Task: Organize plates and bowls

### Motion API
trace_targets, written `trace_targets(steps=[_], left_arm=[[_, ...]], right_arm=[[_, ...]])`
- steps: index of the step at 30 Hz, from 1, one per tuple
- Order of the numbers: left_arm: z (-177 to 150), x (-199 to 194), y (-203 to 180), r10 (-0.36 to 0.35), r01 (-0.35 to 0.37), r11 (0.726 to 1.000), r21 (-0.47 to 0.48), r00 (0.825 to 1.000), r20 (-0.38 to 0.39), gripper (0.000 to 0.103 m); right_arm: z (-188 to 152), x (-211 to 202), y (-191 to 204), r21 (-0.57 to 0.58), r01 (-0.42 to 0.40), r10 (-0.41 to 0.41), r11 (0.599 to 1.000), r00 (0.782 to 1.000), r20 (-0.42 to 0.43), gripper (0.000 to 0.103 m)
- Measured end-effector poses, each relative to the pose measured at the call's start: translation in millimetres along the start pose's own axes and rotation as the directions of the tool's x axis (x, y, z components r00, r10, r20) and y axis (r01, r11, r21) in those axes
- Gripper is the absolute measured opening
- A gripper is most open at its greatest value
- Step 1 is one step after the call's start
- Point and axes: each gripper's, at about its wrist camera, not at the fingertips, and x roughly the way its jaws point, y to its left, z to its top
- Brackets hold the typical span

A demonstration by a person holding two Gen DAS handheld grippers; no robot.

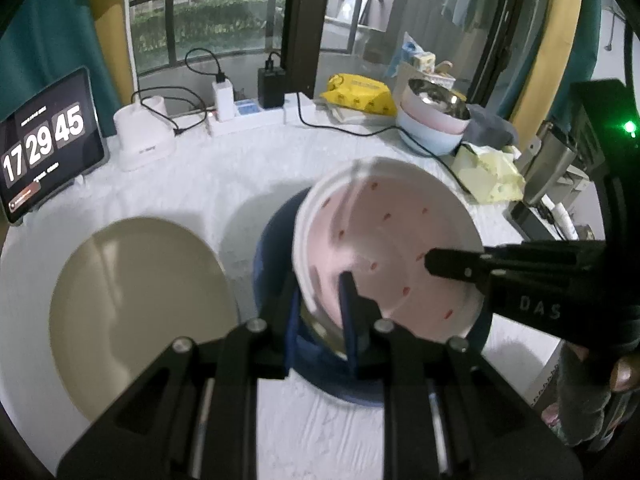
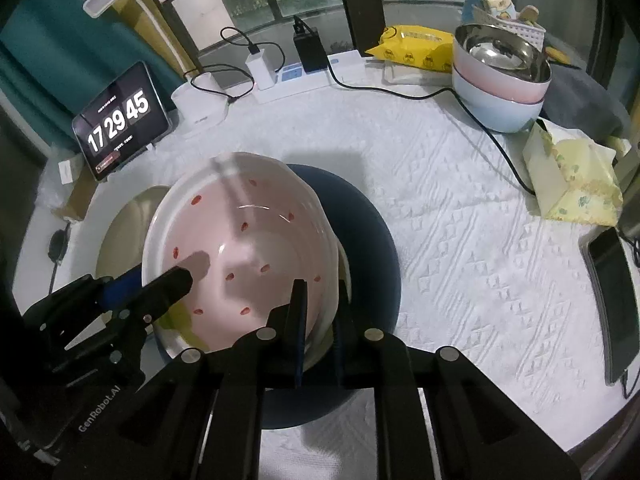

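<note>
A pink bowl with red flecks and a white rim (image 1: 384, 248) (image 2: 248, 248) is held tilted above a dark blue plate (image 1: 276, 248) (image 2: 372, 240). My left gripper (image 1: 320, 320) (image 2: 176, 284) is shut on the bowl's near rim, one finger inside and one outside. My right gripper (image 2: 320, 320) (image 1: 440, 264) is shut on the opposite rim in the same way. A beige plate (image 1: 136, 300) (image 2: 124, 232) lies on the white cloth to the left. A stack of bowls, steel in pink in pale blue (image 1: 436, 120) (image 2: 504, 80), stands at the back right.
A tablet clock (image 1: 44, 140) (image 2: 120, 120) stands at the back left, a white lamp base (image 1: 144, 140), chargers and cables behind. A yellow packet (image 1: 360, 92), a tissue box (image 2: 572, 180) and a phone (image 2: 612, 300) lie on the right.
</note>
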Motion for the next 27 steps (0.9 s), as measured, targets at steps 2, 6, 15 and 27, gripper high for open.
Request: trace_targets(steps=[2, 6, 15, 27], left_arm=[[-1.5, 1.5, 0.2, 0.002, -0.002, 1.0, -0.001, 1.0, -0.006, 0.019], [-4.8, 2.9, 1.3, 0.007, -0.007, 1.0, -0.007, 1.0, -0.017, 0.019], [-6.0, 3.2, 2.4, 0.01, -0.01, 1.0, -0.001, 1.0, -0.018, 0.019], [-5.4, -0.5, 3.0, 0.014, -0.014, 1.0, -0.011, 1.0, -0.019, 0.019]], right_arm=[[-1.3, 1.5, 1.9, -0.01, 0.011, -0.011, 1.0, 1.0, -0.003, 0.016], [-3.4, 4.1, 4.7, -0.024, 0.019, -0.02, 1.0, 1.0, -0.01, 0.018], [-5.2, 4.8, 8.8, -0.051, 0.035, -0.035, 0.998, 0.999, -0.001, 0.021], [-6.6, 2.0, 6.4, -0.059, 0.01, -0.01, 0.998, 1.0, 0.006, 0.026]])
